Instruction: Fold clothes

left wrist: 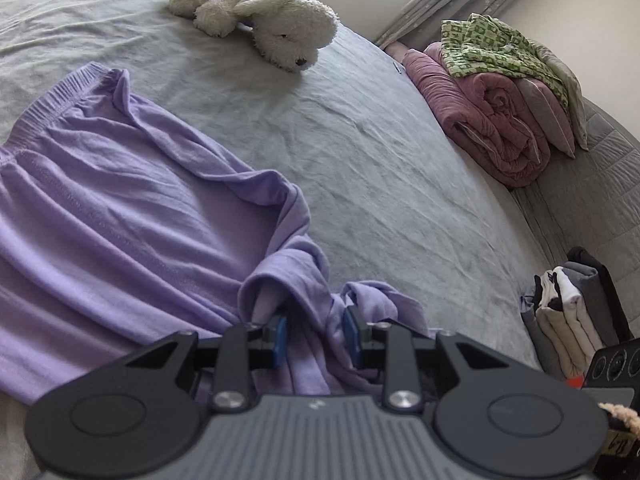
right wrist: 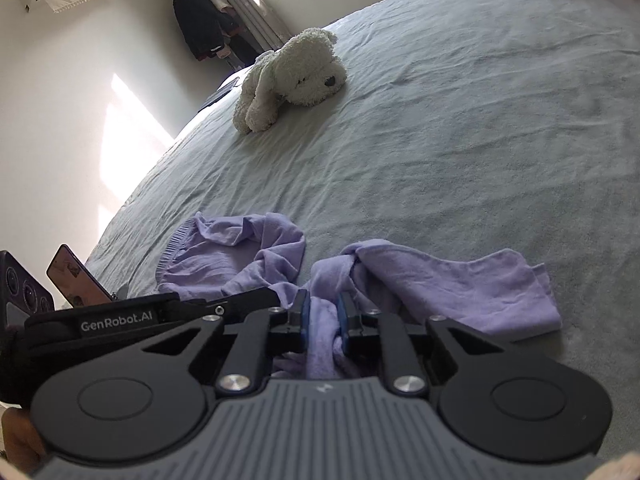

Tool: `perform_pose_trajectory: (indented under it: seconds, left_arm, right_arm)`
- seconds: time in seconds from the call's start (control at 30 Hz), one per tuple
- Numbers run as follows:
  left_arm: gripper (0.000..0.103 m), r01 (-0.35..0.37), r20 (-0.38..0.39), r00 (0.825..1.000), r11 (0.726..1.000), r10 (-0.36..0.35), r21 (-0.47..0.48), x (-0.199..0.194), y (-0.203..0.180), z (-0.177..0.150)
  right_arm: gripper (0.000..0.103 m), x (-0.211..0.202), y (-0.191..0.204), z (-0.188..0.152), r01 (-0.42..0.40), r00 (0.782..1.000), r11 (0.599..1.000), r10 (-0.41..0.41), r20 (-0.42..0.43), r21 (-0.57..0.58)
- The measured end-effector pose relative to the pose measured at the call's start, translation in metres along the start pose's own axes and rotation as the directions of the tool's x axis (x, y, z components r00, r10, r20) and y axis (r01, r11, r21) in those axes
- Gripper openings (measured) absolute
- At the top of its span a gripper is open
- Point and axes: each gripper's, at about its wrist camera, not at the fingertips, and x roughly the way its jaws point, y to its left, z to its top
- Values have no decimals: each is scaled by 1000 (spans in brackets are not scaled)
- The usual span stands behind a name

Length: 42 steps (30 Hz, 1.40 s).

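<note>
The left gripper (left wrist: 315,334) holds a bunched fold of the lilac trousers (left wrist: 120,200), which spread toward ten o'clock across the grey bedsheet (left wrist: 380,160). The right gripper (right wrist: 322,318) pinches another lilac bunch tight between narrow jaws. A white plush dog (right wrist: 292,76) lies at twelve o'clock.

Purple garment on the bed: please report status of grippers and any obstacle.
Left gripper and right gripper both shut on purple garment. Garment bunched, unfolded, on grey bed sheet. Plush dog lies apart, not in the way.
</note>
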Motion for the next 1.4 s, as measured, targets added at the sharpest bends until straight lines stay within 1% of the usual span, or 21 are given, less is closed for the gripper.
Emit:
perform_pose_trajectory:
  seconds: [0.13,0.23,0.37,0.53,0.63,0.73,0.83,0.87,0.93,1.0,1.03,1.07,1.13,1.2,1.23,1.27,1.33,1.4]
  left_arm:
    - [29,9,-16,1000,1000,-10,-23,1,4,2]
    - [29,14,-30,999,1000,-15,-28,1,6,2]
    - [29,19,-40,999,999,-21,-29,1,8,1]
    - [29,19,-39,999,998,-21,-54,0,10,0]
    - [29,4,-34,999,999,-5,-41,1,7,-1]
    - [29,-16,-26,1000,1000,16,-20,1,3,-3]
    - [29,-30,-18,999,999,29,-16,1,0,-3]
    - [29,-34,-16,999,999,34,-16,1,0,-3]
    - [30,-38,-12,999,999,38,-15,1,-1,-4]
    - [32,-42,-7,999,999,42,-11,1,-3,-4]
    - [33,-41,-6,999,999,41,-9,1,-4,-4]
    - [34,-38,-2,999,999,38,-9,0,-4,-4]
    - [36,-29,8,1000,999,29,-14,-3,-5,-3]
    - [37,-17,24,1000,1000,17,-25,-8,-5,-2]
    - [37,-11,34,999,1000,12,-28,-11,-5,-1]
    - [37,-5,46,999,999,6,-32,-14,-4,1]
    - [38,5,70,998,999,-3,-37,-20,-4,4]
    - [39,9,87,996,999,-5,-46,-23,-1,7]
  right_arm:
    - [11,-18,-4,3,17,999,1000,-16,51,-11]
    - [11,-40,-4,5,43,994,999,-39,104,-32]
    - [10,-68,-12,-1,79,986,996,-73,148,-34]
    - [9,-100,-26,-15,105,983,994,-100,157,-21]
    - [8,-116,-33,-27,106,983,994,-102,152,-13]
    - [8,-128,-38,-38,94,987,996,-92,133,-10]
    - [8,-135,-39,-47,77,993,997,-75,90,-11]
    - [8,-136,-38,-49,65,996,998,-64,63,-20]
    - [8,-129,-39,-53,33,999,999,-34,-36,-24]
    - [8,-123,-40,-58,2,992,1000,-3,-122,-14]
    - [11,-120,-41,-61,-13,988,1000,12,-153,0]
    - [16,-120,-40,-62,-22,986,1000,21,-164,-2]
    - [16,-122,-36,-58,-27,989,999,24,-146,-17]
    - [21,-126,-32,-52,-32,993,999,29,-111,-31]
    - [32,-126,-30,-49,-29,995,999,26,-95,-33]
    - [39,-125,-27,-45,-30,996,999,26,-86,-40]
    - [39,-123,-21,-36,-33,997,998,29,-70,-58]
    - [39,-115,-8,-32,-32,997,991,23,-73,-127]
